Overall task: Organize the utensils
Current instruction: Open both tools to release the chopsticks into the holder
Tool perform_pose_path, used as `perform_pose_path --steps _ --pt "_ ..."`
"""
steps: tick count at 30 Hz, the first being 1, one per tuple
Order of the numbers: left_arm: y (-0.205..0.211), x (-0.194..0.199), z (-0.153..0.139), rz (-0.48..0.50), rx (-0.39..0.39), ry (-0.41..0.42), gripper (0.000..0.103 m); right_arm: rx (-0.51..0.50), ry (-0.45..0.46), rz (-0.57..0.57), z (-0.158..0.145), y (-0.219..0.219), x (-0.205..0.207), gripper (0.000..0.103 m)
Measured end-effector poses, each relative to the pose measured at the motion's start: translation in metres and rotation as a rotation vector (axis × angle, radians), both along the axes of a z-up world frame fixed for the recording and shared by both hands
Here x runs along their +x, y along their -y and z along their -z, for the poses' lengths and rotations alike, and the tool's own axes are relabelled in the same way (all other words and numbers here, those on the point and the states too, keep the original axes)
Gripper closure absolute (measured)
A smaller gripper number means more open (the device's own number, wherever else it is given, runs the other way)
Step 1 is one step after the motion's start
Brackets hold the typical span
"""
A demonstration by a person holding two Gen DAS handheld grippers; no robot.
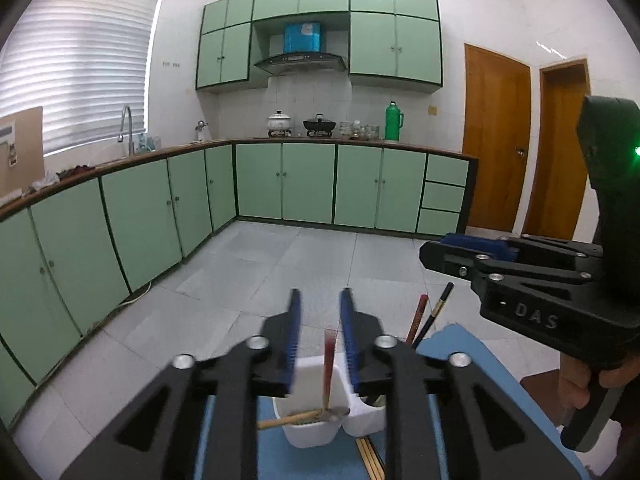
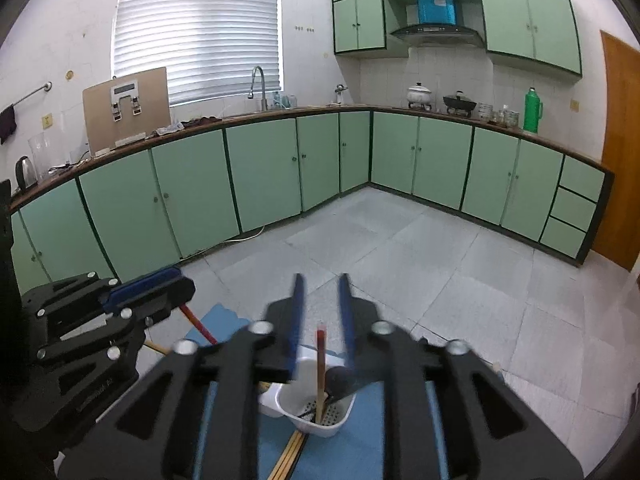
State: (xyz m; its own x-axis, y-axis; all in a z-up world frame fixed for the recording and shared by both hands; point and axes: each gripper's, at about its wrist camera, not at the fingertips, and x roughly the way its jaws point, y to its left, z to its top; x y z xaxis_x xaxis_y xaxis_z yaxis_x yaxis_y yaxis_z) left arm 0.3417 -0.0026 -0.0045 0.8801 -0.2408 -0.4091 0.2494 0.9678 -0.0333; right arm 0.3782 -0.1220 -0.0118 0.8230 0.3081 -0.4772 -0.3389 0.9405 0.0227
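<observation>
A white two-compartment utensil holder (image 1: 310, 432) stands on a blue mat (image 1: 460, 344); it also shows in the right wrist view (image 2: 334, 426). In the left wrist view my left gripper (image 1: 322, 300) is open above the left compartment, where a red-topped chopstick (image 1: 329, 368) stands and a wooden-handled utensil (image 1: 288, 420) leans. Two chopsticks (image 1: 430, 318) stand in the right compartment. My right gripper (image 2: 320, 286) is open above a compartment holding a red-tipped chopstick (image 2: 320, 372) and a black ladle (image 2: 340, 380). Neither gripper holds anything.
Loose wooden chopsticks (image 2: 288, 458) lie on the mat in front of the holder. The other gripper appears in each view, the right gripper (image 1: 520, 272) at the right and the left gripper (image 2: 100, 312) at the left. Green cabinets (image 2: 260, 172) and tiled floor (image 2: 440, 272) lie beyond.
</observation>
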Motion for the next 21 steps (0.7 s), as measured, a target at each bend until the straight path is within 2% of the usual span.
perform_pose_path --steps 4,6,8,9,11,12,16,21 --pt "-0.004 -0.020 -0.010 -0.014 -0.006 0.028 0.068 0.005 0.039 0.028 -0.011 0.005 -0.018 0.061" --pt "-0.005 -0.033 -0.014 -0.022 -0.008 0.042 0.059 0.013 0.056 0.042 -0.015 0.010 -0.029 0.054" --pt "-0.007 -0.051 -0.015 -0.024 -0.007 0.058 0.052 0.028 0.074 0.068 -0.018 0.017 -0.048 0.037" --pt "-0.007 -0.060 -0.015 -0.026 -0.002 0.062 0.048 0.033 0.085 0.080 -0.017 0.021 -0.058 0.033" --pt "-0.008 -0.080 -0.010 -0.035 0.005 0.068 0.043 0.034 0.106 0.085 -0.012 0.026 -0.079 0.018" --pt "-0.009 -0.089 -0.006 -0.033 0.001 0.065 0.042 0.029 0.114 0.095 -0.007 0.028 -0.091 0.015" --pt "-0.014 -0.126 0.026 -0.053 -0.008 0.020 0.040 0.017 0.086 0.120 0.026 0.036 -0.131 0.010" --pt "-0.020 -0.154 0.070 -0.077 -0.036 -0.041 0.040 0.060 0.002 0.164 0.077 0.044 -0.168 0.010"
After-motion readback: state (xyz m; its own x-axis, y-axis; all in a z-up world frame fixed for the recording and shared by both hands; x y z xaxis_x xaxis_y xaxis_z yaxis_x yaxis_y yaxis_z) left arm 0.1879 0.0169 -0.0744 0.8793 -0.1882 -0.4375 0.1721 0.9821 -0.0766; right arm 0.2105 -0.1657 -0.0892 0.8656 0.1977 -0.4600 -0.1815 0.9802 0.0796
